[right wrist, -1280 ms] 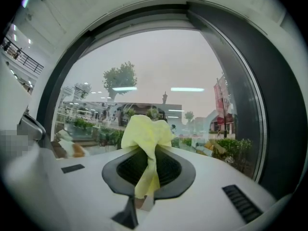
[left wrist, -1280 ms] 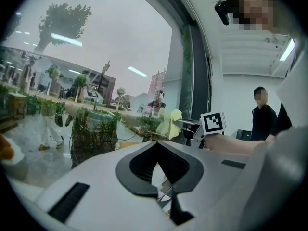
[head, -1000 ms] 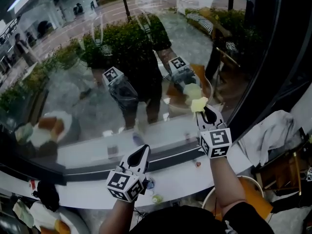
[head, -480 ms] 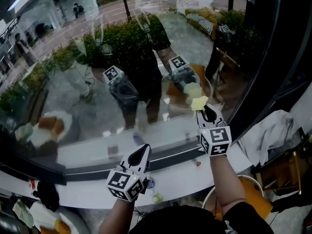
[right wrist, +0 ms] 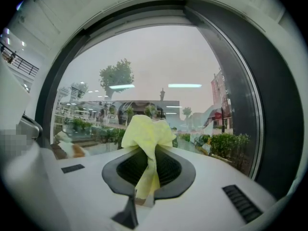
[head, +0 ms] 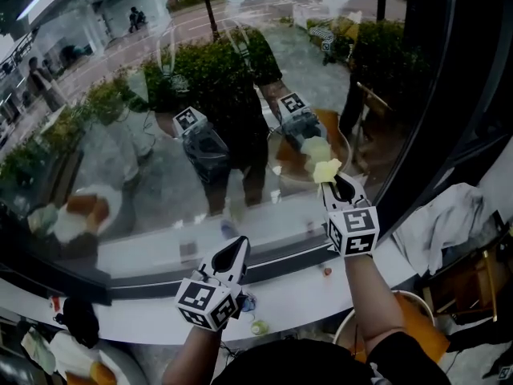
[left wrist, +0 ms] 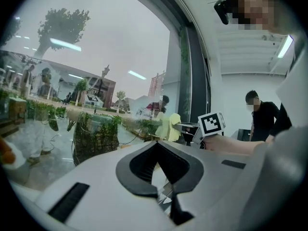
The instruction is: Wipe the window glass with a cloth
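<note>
- At the far left, a plate (head: 76, 358) with some food on it is cut off by the corner.
- The big window glass (head: 120, 159) fills most of the head view. Bushes and a street show through it, mixed with a mirror picture of the person and both tongs, so it is hard to tell what is outside.
- The left gripper (head: 238, 245) is over the white window ledge (head: 296, 291), apart from the glass. Its tongs are pressed together with nothing between them.
- Two tiny bits lie on the ledge, too small to name.
- The right gripper (head: 337, 181) pinches a yellow cloth (head: 327, 169). The cloth sticks out past the tips, right at the glass, low on the right side of the pane. I cannot tell if it touches.
- A thick black window frame (head: 449, 119) runs beside it.
- A white crumpled fabric (head: 445, 215) lies at the far right, partly cut off.
</note>
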{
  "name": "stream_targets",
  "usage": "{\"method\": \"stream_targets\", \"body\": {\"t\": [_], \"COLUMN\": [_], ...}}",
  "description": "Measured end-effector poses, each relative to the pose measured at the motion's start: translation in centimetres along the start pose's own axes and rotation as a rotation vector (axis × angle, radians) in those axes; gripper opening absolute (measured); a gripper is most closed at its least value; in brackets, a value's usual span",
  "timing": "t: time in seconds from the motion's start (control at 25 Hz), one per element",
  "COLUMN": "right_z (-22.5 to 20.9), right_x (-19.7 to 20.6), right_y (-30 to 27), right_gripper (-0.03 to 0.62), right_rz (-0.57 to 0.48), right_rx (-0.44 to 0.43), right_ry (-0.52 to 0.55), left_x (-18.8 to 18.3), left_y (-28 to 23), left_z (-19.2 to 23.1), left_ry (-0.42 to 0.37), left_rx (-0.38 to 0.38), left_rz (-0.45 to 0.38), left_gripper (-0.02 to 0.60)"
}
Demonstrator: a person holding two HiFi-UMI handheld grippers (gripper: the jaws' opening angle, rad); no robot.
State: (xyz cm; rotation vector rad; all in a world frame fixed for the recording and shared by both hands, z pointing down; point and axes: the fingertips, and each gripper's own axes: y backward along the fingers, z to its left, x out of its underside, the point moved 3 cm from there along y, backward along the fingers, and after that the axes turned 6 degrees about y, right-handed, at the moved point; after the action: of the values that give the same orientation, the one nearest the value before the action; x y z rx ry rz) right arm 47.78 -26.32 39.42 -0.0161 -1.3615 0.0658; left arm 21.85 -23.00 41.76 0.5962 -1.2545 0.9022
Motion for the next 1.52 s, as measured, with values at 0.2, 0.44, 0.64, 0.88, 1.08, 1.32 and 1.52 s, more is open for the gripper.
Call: {"method": "stream_targets", "body": {"t": [0.2,0.44,0.64,0.88,1.08,1.32,1.52], "right_z": [-0.3,-0.7,-0.7,-0.5,-0.7,-0.8,-0.8], "right_x": [-0.7,-3.3,-6.8,-9.1,-10.3,-10.7,-10.7], "right_y": [1.1,1.9,1.8,2.0,1.7,0.6,-0.1], "right_gripper": [0.057,0.057,0.057,0.057,0.057,0.057,0.057], "right_rz": [-0.007,-0.049,-0.095,-0.133,-0.150,-0.154,-0.157], "right_rx": [0.000,0.005,0.009,0.008,0.018,0.025,0.033], "right_ry": [-0.019,-0.015,-0.006,0.004,0.005,-0.001,0.002], "left_x": [-0.6,-1.5,-3.2,-5.8,-7.9,-8.3,-8.1], "left_y": [-0.1,-0.3,-0.3,-0.5,-0.5,-0.6,-0.5], "left_z": [-0.6,-1.4,-1.6,-2.0,-2.0,-1.6,-1.3], "left_ry": [-0.003,-0.014,-0.034,-0.072,-0.098,-0.084,-0.073], "left_rx": [0.008,0.025,0.037,0.050,0.047,0.037,0.019], "left_rz": [-0.008,-0.031,-0.051,-0.109,-0.150,-0.153,-0.149], "left_gripper": [0.008,0.008,0.008,0.008,0.008,0.008,0.008]}}
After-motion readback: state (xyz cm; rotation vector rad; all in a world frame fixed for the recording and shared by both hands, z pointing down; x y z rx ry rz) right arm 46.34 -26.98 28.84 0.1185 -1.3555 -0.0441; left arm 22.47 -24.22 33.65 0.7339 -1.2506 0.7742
